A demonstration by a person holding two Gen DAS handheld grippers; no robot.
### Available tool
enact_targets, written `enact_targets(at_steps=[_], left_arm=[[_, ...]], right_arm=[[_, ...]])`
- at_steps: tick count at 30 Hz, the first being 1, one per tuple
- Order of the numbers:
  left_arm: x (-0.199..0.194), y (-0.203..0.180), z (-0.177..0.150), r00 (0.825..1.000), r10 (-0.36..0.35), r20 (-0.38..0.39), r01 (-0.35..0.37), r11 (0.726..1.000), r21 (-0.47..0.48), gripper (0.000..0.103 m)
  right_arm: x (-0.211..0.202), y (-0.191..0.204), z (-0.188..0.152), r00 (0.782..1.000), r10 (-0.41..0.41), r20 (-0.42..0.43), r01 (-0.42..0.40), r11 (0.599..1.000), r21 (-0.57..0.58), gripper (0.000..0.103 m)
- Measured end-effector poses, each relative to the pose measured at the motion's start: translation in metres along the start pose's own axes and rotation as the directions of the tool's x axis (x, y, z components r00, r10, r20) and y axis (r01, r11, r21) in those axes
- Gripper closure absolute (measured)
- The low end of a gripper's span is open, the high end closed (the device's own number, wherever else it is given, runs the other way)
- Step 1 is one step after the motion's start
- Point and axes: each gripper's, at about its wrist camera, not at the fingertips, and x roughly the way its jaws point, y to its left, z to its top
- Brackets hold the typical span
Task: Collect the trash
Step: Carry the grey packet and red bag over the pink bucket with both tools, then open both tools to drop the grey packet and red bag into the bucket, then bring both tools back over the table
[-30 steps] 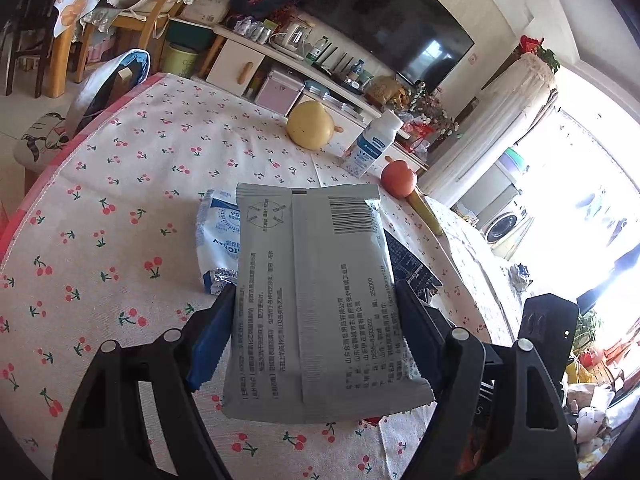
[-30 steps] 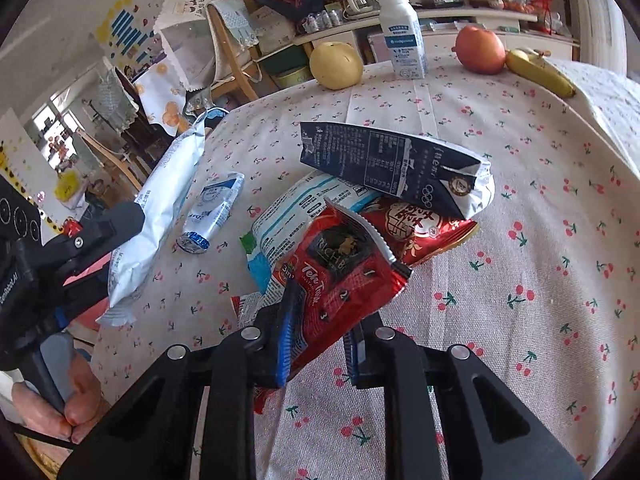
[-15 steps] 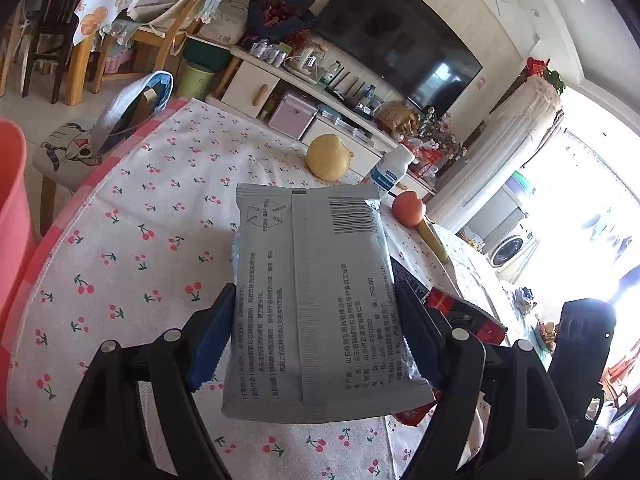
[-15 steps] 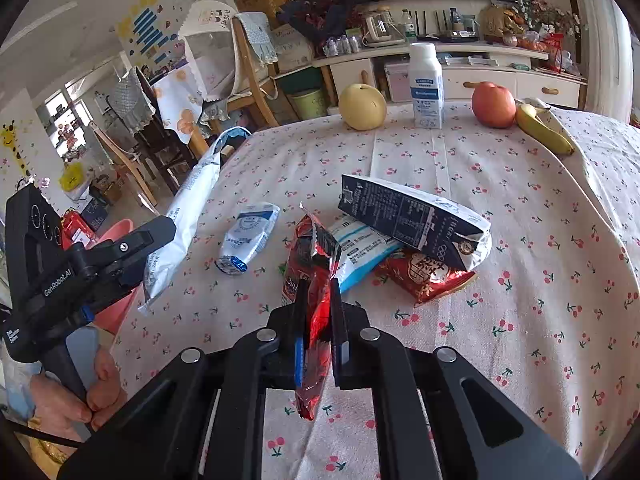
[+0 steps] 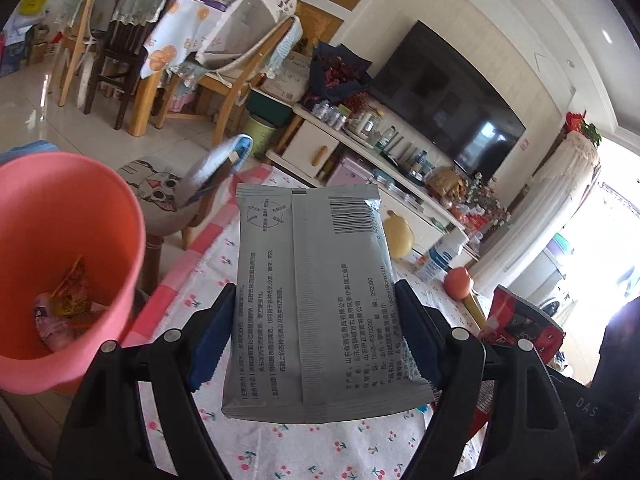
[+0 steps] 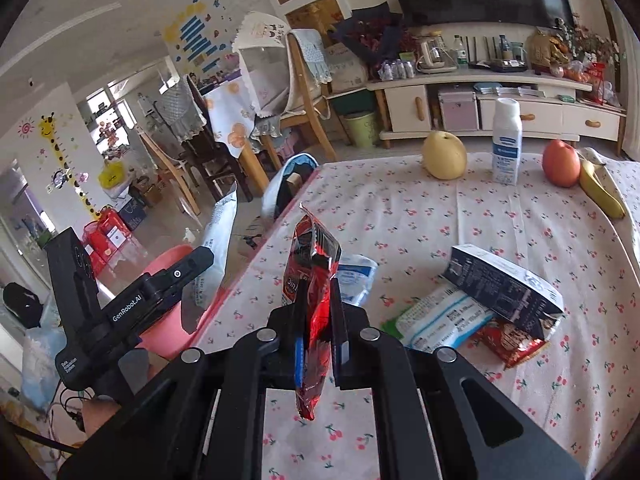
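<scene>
Left tongs (image 5: 314,332) were closed on the grey wipes packet (image 5: 316,300), blue pads pressed against its two long side edges, low on the packet. The packet stood upright in the grip, long axis running away from me along the fingers, barcode end at the far top, printed back face toward the camera. It was lifted off the worktop (image 5: 320,452), above the near-left edge. Just past that edge, to the left and lower, stood the pink bin (image 5: 80,240), mouth open, with a couple of wrappers already lying at its bottom.

Right tongs (image 6: 316,336) were clamped on the red snack wrapper (image 6: 314,300), jaws almost together with only the thin foil between them. The wrapper was held on edge, long axis roughly vertical: crimped top pointing up and slightly left, crumpled tail hanging below the fingers. It was clear of the cherry-print cloth, over the near-left part of the worktop.

From the right wrist view, the left tongs with the grey packet showed edge-on beyond the worktop's left edge, over the pink bin's rim.

Remaining on the worktop: a small white-and-blue packet (image 6: 356,280) just behind the red wrapper; toward the right side a pile with a dark blue carton (image 6: 504,292) lying tilted over a white-and-green pouch (image 6: 436,322) and a red foil packet (image 6: 510,342). Along the far edge: a pear (image 6: 445,155), a white bottle (image 6: 507,142), an apple (image 6: 561,163), a banana (image 6: 600,192).
</scene>
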Motion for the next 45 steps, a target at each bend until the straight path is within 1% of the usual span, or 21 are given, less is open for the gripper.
enact_targets(at_steps=[2, 4, 7, 10, 14, 18, 21, 23, 24, 25, 27, 28, 30, 31, 32, 34, 37, 38, 40, 42, 45], left_arm=[[-0.008, 0.011, 0.006, 0.998, 0.051, 0.045, -0.050, 0.999, -0.020, 0.025], [-0.018, 0.026, 0.012, 0.991, 0.100, 0.088, -0.095, 0.994, -0.062, 0.025], [-0.029, 0.047, 0.020, 0.975, 0.180, 0.133, -0.163, 0.978, -0.130, 0.025], [-0.039, 0.073, 0.026, 0.951, 0.267, 0.155, -0.229, 0.947, -0.225, 0.025], [-0.048, 0.104, 0.030, 0.919, 0.366, 0.144, -0.306, 0.896, -0.323, 0.025], [-0.053, 0.127, 0.034, 0.897, 0.425, 0.118, -0.353, 0.852, -0.388, 0.025], [-0.053, 0.142, 0.037, 0.890, 0.446, 0.094, -0.370, 0.827, -0.422, 0.025], [-0.054, 0.148, 0.039, 0.874, 0.478, 0.087, -0.400, 0.810, -0.428, 0.025], [-0.054, 0.150, 0.040, 0.870, 0.486, 0.083, -0.409, 0.805, -0.429, 0.025], [-0.053, 0.151, 0.042, 0.868, 0.489, 0.084, -0.413, 0.805, -0.426, 0.025], [-0.052, 0.153, 0.042, 0.862, 0.499, 0.083, -0.425, 0.804, -0.416, 0.024], [-0.052, 0.154, 0.043, 0.862, 0.500, 0.084, -0.427, 0.806, -0.411, 0.024], [-0.052, 0.155, 0.042, 0.857, 0.508, 0.084, -0.435, 0.802, -0.410, 0.023], [-0.052, 0.155, 0.043, 0.857, 0.507, 0.088, -0.433, 0.803, -0.410, 0.022], [-0.052, 0.155, 0.043, 0.857, 0.507, 0.094, -0.432, 0.804, -0.408, 0.022], [-0.051, 0.149, 0.042, 0.850, 0.516, 0.103, -0.440, 0.806, -0.396, 0.020], [-0.048, 0.142, 0.041, 0.842, 0.526, 0.117, -0.457, 0.811, -0.365, 0.019], [-0.046, 0.139, 0.041, 0.840, 0.529, 0.121, -0.462, 0.814, -0.352, 0.018], [-0.044, 0.132, 0.039, 0.841, 0.524, 0.135, -0.462, 0.825, -0.326, 0.018], [-0.042, 0.125, 0.037, 0.848, 0.507, 0.155, -0.448, 0.842, -0.300, 0.017], [-0.038, 0.114, 0.035, 0.860, 0.480, 0.174, -0.430, 0.865, -0.259, 0.017]], right_arm=[[0.011, 0.017, 0.007, 1.000, 0.029, -0.002, -0.030, 0.999, -0.027, 0.093], [0.024, 0.036, 0.015, 0.998, 0.064, -0.007, -0.064, 0.996, -0.054, 0.093], [0.045, 0.067, 0.026, 0.993, 0.118, -0.016, -0.119, 0.989, -0.089, 0.093], [0.068, 0.100, 0.035, 0.987, 0.159, -0.032, -0.161, 0.979, -0.126, 0.093], [0.104, 0.142, 0.045, 0.975, 0.215, -0.055, -0.221, 0.963, -0.155, 0.093], [0.139, 0.172, 0.045, 0.966, 0.242, -0.088, -0.254, 0.950, -0.180, 0.093], [0.162, 0.182, 0.042, 0.959, 0.260, -0.117, -0.278, 0.945, -0.174, 0.093], [0.176, 0.186, 0.040, 0.958, 0.255, -0.128, -0.275, 0.946, -0.170, 0.093], [0.182, 0.187, 0.038, 0.955, 0.261, -0.143, -0.282, 0.945, -0.163, 0.092], [0.188, 0.187, 0.036, 0.949, 0.271, -0.162, -0.295, 0.944, -0.150, 0.092], [0.198, 0.185, 0.030, 0.944, 0.272, -0.186, -0.297, 0.946, -0.126, 0.089], [0.202, 0.183, 0.028, 0.943, 0.270, -0.195, -0.296, 0.947, -0.121, 0.085], [0.201, 0.177, 0.026, 0.947, 0.260, -0.190, -0.283, 0.954, -0.102, 0.079], [0.199, 0.173, 0.025, 0.947, 0.262, -0.184, -0.282, 0.955, -0.088, 0.072], [0.194, 0.168, 0.024, 0.950, 0.260, -0.173, -0.276, 0.958, -0.079, 0.069], [0.184, 0.158, 0.023, 0.960, 0.239, -0.149, -0.251, 0.965, -0.071, 0.051], [0.167, 0.144, 0.021, 0.974, 0.193, -0.118, -0.202, 0.977, -0.072, 0.038], [0.161, 0.140, 0.020, 0.979, 0.171, -0.111, -0.180, 0.981, -0.076, 0.035], [0.147, 0.130, 0.016, 0.986, 0.134, -0.101, -0.143, 0.986, -0.086, 0.027], [0.134, 0.122, 0.009, 0.992, 0.086, -0.087, -0.096, 0.990, -0.108, 0.022], [0.120, 0.111, 0.002, 0.998, 0.026, -0.062, -0.035, 0.988, -0.150, 0.021]])
